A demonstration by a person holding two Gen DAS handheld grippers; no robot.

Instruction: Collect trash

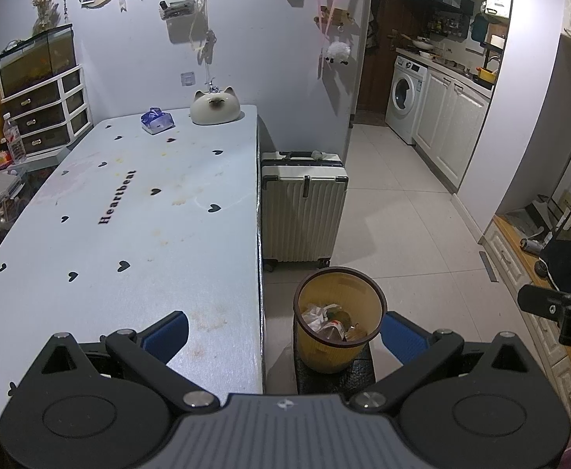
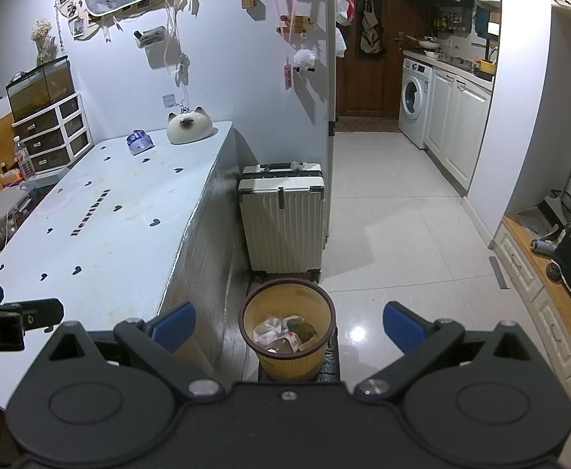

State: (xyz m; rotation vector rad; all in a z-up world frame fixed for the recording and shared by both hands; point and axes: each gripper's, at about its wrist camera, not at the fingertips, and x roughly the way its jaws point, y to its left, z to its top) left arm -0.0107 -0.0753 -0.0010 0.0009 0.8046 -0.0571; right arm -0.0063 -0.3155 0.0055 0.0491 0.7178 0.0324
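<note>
A yellow wastebasket (image 2: 287, 330) holding crumpled wrappers (image 2: 281, 332) stands on the floor beside the table (image 2: 101, 226). Left gripper (image 1: 283, 336) and right gripper (image 2: 289, 322) both hover wide open, empty

Yellow bin (image 2: 287, 346) (dark rim), white table (image 1: 136, 211) with black hearts, cream suitcase (image 1: 303, 215).

My left gripper (image 1: 283, 336) hangs wide open above the yellow trash bin (image 1: 338, 346) beside the heart-print table (image 1: 129, 234).
</note>
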